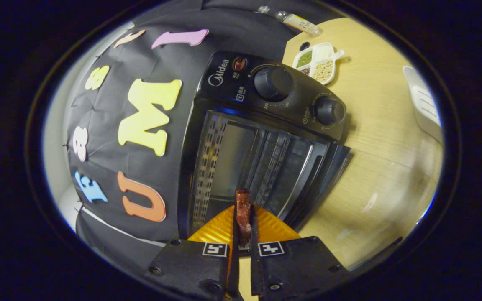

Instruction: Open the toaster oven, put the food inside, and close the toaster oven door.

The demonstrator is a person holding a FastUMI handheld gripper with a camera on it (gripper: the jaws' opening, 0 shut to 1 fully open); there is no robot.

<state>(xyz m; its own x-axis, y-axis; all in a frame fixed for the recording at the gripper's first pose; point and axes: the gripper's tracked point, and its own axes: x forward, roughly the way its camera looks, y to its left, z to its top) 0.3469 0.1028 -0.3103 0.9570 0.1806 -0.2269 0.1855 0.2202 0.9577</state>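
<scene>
A black toaster oven (266,125) stands on the wooden table (383,138), seen rolled to one side, with its two knobs (272,82) toward the table's far end. Its glass door (320,175) hangs open and the wire rack (241,163) inside shows. My gripper (243,209) is shut on a thin reddish-brown strip of food (243,213), both fingers pressing its sides. The food's tip sits just in front of the oven's open mouth.
A white divided dish (318,62) with green and tan grains lies beyond the oven on the table. A bottle (299,23) lies at the table's far end. A white plastic object (425,104) sits at the table's right side.
</scene>
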